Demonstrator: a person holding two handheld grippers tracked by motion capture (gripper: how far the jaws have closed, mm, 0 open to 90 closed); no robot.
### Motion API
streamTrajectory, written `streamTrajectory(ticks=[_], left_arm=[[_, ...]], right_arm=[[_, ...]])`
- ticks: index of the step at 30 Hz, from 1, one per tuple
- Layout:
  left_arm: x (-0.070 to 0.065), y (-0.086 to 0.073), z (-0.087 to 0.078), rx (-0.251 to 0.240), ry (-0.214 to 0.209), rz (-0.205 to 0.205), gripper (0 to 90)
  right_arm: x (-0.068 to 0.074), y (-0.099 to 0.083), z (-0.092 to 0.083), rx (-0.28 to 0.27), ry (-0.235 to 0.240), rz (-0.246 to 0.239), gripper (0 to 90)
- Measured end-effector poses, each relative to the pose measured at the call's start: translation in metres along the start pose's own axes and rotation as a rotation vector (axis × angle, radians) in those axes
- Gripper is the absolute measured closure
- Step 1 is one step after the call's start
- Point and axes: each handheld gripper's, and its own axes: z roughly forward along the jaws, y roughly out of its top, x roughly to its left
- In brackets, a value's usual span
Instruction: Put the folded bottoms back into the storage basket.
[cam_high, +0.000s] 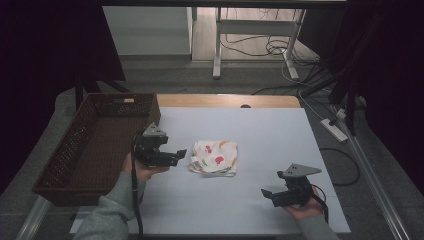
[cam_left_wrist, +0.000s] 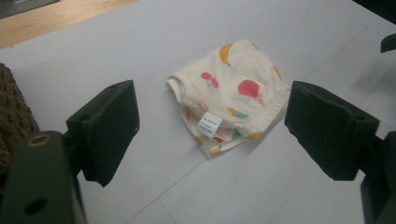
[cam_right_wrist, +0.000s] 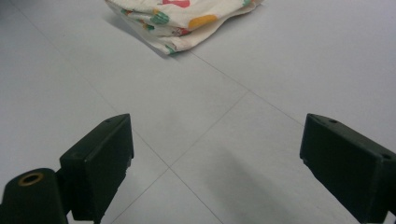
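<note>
I see the folded cloth (cam_high: 214, 157) lying flat on the white table (cam_high: 280, 145), a little way to the right of the brown basket (cam_high: 95, 145). It is cream with red, orange and green fruit on it, and a small white tag (cam_left_wrist: 209, 124) sticks out of its near edge. My left gripper (cam_high: 179, 154) is between the basket and the cloth, just beside the cloth, with its jaws wide apart and nothing in them. My right gripper (cam_high: 266, 194) is far from the basket, well away from the cloth, and its jaws are wide apart too.

I think my job now is to grab the cloth. To do it well, I should come down low and pinch all the layers at the edge, not just the top one.

The cloth is nearly square. Its slightly longer side seems to run from the basket side across to the right.
</note>
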Motion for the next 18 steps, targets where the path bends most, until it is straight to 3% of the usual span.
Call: streamTrajectory(ticks=[18], left_arm=[[0.003,0.005,0.023,0.036,0.015,-0.005,17.2]], right_arm=[[0.0,0.0,0.0,0.008,-0.003,0.004,10.0]])
